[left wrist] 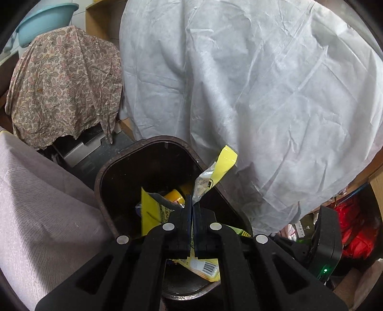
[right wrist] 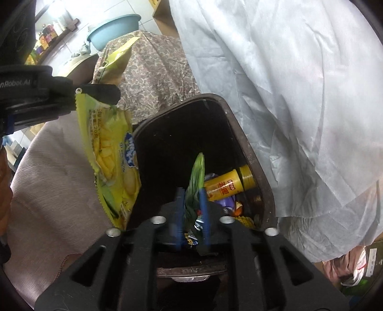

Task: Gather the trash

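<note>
A dark brown trash bin (left wrist: 153, 140) stands open right below both grippers. My left gripper (left wrist: 192, 198) is shut on a yellow snack wrapper (left wrist: 225, 162), which sticks out above and below the fingers. In the right wrist view that left gripper (right wrist: 112, 94) holds the yellow wrapper (right wrist: 115, 153) hanging beside the bin's (right wrist: 253, 153) left rim. My right gripper (right wrist: 190, 191) hovers over the bin mouth, blurred, its blue fingers apart. A green wrapper (right wrist: 197, 172) stands loose between them. Inside the bin lie a yellow canister (right wrist: 229, 186) and other wrappers.
A large white sheet (left wrist: 263, 95) drapes over something right behind the bin. A paisley cloth (left wrist: 64, 83) covers an object at the back left, with a teal basin (left wrist: 43, 21) above it. Grey-pink fabric (left wrist: 36, 203) lies left of the bin. Red plastic (left wrist: 354, 227) lies at the right.
</note>
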A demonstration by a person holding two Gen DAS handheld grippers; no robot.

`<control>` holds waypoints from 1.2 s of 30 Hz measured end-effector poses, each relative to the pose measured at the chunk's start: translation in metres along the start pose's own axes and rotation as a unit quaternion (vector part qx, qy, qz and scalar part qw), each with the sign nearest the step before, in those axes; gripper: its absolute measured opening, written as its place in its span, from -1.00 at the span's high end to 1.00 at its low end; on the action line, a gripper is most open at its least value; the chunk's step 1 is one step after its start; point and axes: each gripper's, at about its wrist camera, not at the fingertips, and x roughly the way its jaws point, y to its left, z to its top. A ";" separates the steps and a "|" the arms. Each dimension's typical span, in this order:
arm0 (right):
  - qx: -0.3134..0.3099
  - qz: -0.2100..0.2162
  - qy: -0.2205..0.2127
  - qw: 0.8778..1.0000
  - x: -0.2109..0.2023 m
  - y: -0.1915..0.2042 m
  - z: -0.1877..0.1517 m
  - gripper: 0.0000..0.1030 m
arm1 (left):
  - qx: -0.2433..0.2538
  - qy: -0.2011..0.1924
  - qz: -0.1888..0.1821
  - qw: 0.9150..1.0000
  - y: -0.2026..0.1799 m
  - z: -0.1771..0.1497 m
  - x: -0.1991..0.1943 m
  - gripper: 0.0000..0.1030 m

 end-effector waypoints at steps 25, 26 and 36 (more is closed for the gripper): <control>-0.064 -0.125 -0.114 0.984 -0.085 0.059 -0.001 -0.87 | -0.028 -0.231 0.004 0.972 0.036 -0.080 -0.212 -0.89; -0.068 -0.127 -0.119 0.982 -0.089 0.065 -0.001 -0.89 | -0.022 -0.243 0.013 0.970 0.038 -0.087 -0.220 -0.89; -0.132 -0.092 -0.174 0.972 -0.156 0.155 -0.011 -0.89 | -0.010 -0.298 0.151 0.942 0.055 -0.158 -0.293 -0.89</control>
